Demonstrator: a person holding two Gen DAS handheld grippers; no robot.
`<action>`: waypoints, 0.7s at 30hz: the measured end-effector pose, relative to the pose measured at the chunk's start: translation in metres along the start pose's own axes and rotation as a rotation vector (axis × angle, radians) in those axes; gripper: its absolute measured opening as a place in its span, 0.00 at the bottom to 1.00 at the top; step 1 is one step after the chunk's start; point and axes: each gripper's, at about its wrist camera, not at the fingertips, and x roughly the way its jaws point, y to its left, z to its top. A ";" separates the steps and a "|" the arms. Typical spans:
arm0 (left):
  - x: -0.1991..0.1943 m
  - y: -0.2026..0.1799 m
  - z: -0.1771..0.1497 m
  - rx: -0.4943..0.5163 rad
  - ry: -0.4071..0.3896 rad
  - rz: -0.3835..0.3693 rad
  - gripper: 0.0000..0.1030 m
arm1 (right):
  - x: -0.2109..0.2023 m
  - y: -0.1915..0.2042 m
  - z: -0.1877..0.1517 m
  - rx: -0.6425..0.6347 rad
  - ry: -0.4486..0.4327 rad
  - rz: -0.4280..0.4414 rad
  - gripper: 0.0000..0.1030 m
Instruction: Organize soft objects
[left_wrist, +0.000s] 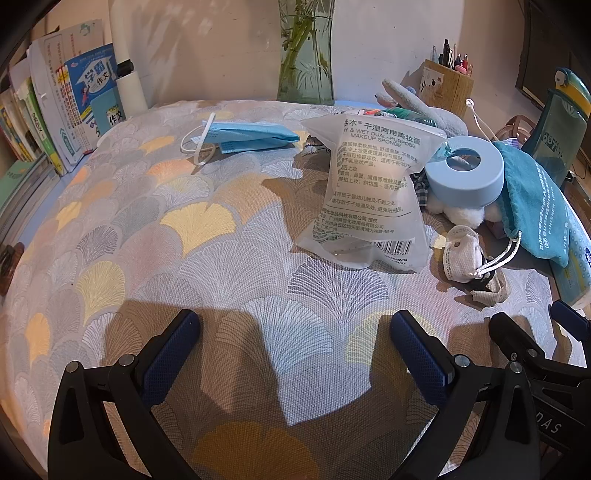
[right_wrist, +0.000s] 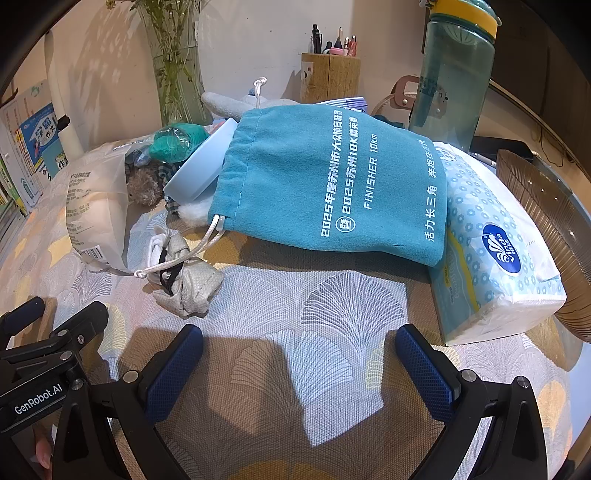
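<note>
Both your claws, left claw (left_wrist: 295, 354) and right claw (right_wrist: 299, 363), gape empty; soft pile upper right, drawstring pouch (right_wrist: 328, 181) included, looks totally unsorted.

Both views were low fisheye shots taken just above a patterned tablecloth (left_wrist: 155, 236), each looking forward between its own gripper's fingers at the bottom of the frame. The left wrist view faced a sponge packet (left_wrist: 369, 192) near centre. The right wrist view sat close to a teal drawstring pouch (right_wrist: 332, 181). Both shared the pouch (left_wrist: 532, 199), packet (right_wrist: 96, 214) and vase (left_wrist: 304, 55).
</note>
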 end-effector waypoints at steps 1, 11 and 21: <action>0.000 0.000 0.000 0.000 0.000 0.000 1.00 | 0.000 0.001 0.000 0.000 0.000 0.000 1.00; -0.003 -0.008 0.020 0.100 0.117 -0.046 0.99 | 0.000 -0.004 0.019 -0.054 0.123 0.058 1.00; -0.064 -0.024 0.085 0.156 0.131 -0.133 0.99 | -0.075 -0.007 0.093 -0.170 0.099 0.124 0.98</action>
